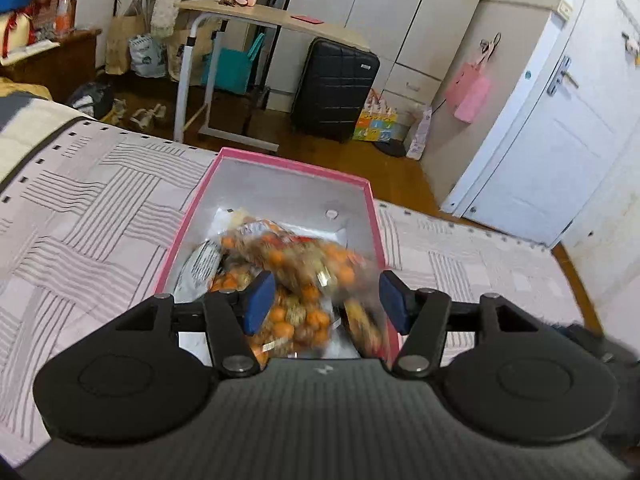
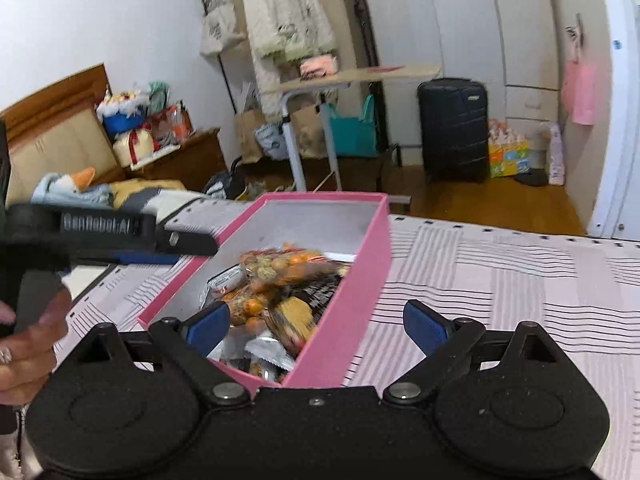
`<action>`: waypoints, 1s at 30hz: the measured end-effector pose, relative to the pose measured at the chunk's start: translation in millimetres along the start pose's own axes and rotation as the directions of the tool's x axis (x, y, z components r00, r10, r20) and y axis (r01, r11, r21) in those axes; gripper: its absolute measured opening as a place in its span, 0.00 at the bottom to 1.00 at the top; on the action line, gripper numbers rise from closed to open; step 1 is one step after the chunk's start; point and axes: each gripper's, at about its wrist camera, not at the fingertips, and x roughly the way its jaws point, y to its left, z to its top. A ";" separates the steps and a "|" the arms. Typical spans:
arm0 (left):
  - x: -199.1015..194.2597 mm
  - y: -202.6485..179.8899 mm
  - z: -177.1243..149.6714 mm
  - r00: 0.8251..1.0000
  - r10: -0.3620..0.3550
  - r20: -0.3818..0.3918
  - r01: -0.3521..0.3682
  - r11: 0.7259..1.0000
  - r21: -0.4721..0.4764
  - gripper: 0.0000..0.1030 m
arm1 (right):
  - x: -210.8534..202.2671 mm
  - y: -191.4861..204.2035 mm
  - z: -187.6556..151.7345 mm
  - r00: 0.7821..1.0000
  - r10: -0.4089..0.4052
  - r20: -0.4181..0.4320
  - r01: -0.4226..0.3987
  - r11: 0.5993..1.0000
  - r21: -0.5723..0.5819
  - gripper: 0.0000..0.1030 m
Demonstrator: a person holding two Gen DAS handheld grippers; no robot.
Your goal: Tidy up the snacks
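A pink box with a white inside lies on the bed and holds several snack packets. In the left wrist view my left gripper hangs open over the box's near end. A blurred clear bag of orange and brown snacks lies between its blue pads without being pressed by them. In the right wrist view my right gripper stands wide open and empty above the near right wall of the pink box. The same snack bag, a yellow pack and a silver packet lie inside. The left gripper reaches in from the left.
The striped bed cover spreads on both sides of the box. A person's hand holds the left gripper's handle. Beyond the bed's edge are wooden floor, a black suitcase, a rolling table and a white door.
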 end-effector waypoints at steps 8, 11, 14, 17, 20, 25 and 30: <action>-59.5 -37.1 -20.2 0.999 0.008 0.046 -0.011 0.997 0.078 0.60 | -65.0 -9.4 -6.2 0.997 -0.054 0.053 0.051 0.997 0.055 0.93; -82.6 -50.2 -27.3 0.999 -0.009 0.051 0.004 0.995 0.098 0.63 | -88.0 -7.8 -10.3 0.995 -0.073 0.072 0.070 0.996 0.048 0.93; -100.2 -61.6 -34.6 0.999 0.028 0.043 -0.033 0.992 0.118 0.64 | -109.6 -7.8 -16.1 0.992 -0.082 0.091 0.077 0.995 0.058 0.93; -115.9 -70.4 -41.7 0.998 0.036 0.043 -0.041 0.992 0.122 0.64 | -124.2 -6.0 -18.0 0.990 -0.096 0.099 0.090 0.994 0.066 0.93; -127.1 -76.5 -47.7 0.999 0.013 0.037 -0.017 0.993 0.114 0.64 | -136.9 -4.1 -21.3 0.986 -0.121 0.112 0.114 0.991 0.068 0.93; -135.6 -90.7 -63.5 0.999 0.018 0.039 -0.023 0.991 0.134 0.66 | -153.6 -2.7 -30.8 0.979 -0.156 0.127 0.147 0.986 0.079 0.93; -136.4 -100.3 -79.8 0.999 0.016 0.027 -0.020 0.988 0.156 0.68 | -161.3 -5.3 -41.0 0.970 -0.213 0.120 0.202 0.975 0.098 0.93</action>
